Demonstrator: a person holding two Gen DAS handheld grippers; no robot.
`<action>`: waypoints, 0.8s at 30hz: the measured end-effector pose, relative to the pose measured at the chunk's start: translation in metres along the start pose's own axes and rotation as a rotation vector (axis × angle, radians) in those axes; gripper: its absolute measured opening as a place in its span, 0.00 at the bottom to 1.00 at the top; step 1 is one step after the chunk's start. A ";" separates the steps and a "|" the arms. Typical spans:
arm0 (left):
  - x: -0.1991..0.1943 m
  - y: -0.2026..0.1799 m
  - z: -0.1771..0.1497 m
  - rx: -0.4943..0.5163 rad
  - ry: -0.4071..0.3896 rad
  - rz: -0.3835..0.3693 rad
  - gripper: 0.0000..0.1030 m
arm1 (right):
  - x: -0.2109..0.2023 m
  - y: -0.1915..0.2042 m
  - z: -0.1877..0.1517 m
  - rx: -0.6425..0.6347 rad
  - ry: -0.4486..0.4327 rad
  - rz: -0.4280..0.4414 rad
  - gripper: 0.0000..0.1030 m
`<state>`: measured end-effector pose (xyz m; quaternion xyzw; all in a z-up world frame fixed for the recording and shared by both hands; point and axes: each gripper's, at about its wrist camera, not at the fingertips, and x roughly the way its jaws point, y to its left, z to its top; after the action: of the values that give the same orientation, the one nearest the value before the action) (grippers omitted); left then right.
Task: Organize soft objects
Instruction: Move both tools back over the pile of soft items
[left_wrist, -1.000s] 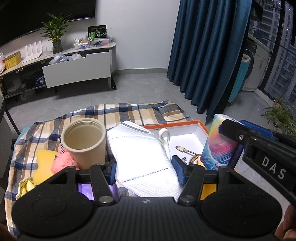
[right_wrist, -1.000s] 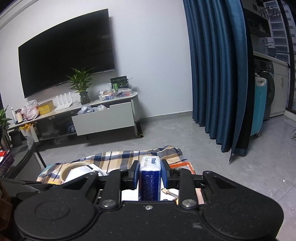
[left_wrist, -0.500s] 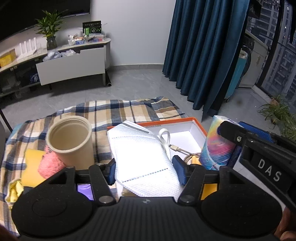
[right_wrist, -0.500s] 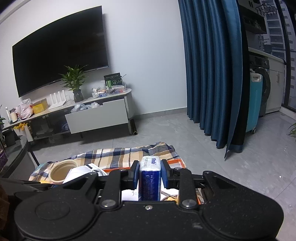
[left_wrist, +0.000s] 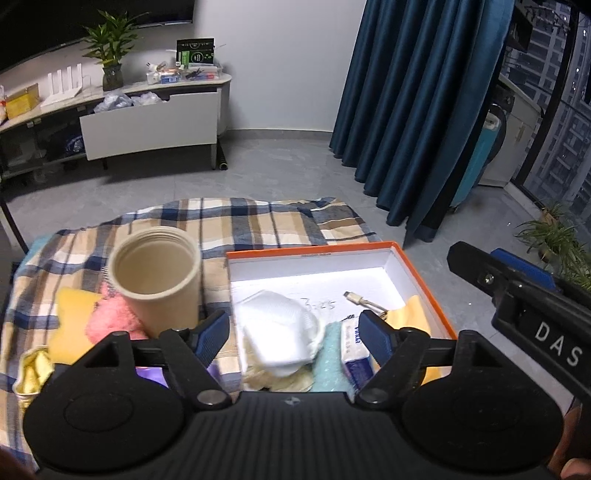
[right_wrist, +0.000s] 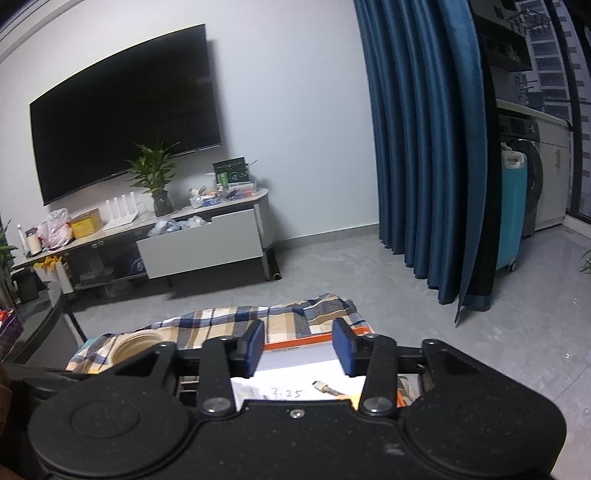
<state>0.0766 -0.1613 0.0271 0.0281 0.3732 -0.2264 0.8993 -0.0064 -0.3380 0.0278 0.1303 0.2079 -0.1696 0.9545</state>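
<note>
White mask (left_wrist: 277, 325) lies in the orange box (left_wrist: 424, 291), under your left claw (left_wrist: 293, 334), whose jaws just opened, empty. Pink fluff (left_wrist: 110, 321) waits leftward, nearest it. Your right claw (right_wrist: 298, 350), jaws just opened, holds nothing.

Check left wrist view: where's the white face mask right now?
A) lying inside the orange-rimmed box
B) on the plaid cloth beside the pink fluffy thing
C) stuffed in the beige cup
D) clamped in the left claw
A: the face mask lies loose inside the orange-rimmed box, beside the tissue pack; the left claw stands open, its pads clear of the mask.
</note>
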 end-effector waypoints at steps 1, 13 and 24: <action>-0.002 0.001 -0.001 0.006 -0.002 0.011 0.80 | -0.002 0.002 0.000 -0.003 -0.001 0.008 0.59; -0.032 0.035 -0.011 -0.003 -0.026 0.129 0.83 | -0.015 0.043 -0.005 -0.044 0.027 0.062 0.77; -0.049 0.069 -0.024 -0.048 -0.033 0.183 0.84 | -0.019 0.082 -0.014 -0.091 0.025 0.100 0.78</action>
<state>0.0605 -0.0754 0.0350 0.0369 0.3593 -0.1349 0.9227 0.0036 -0.2537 0.0388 0.0992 0.2205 -0.1106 0.9640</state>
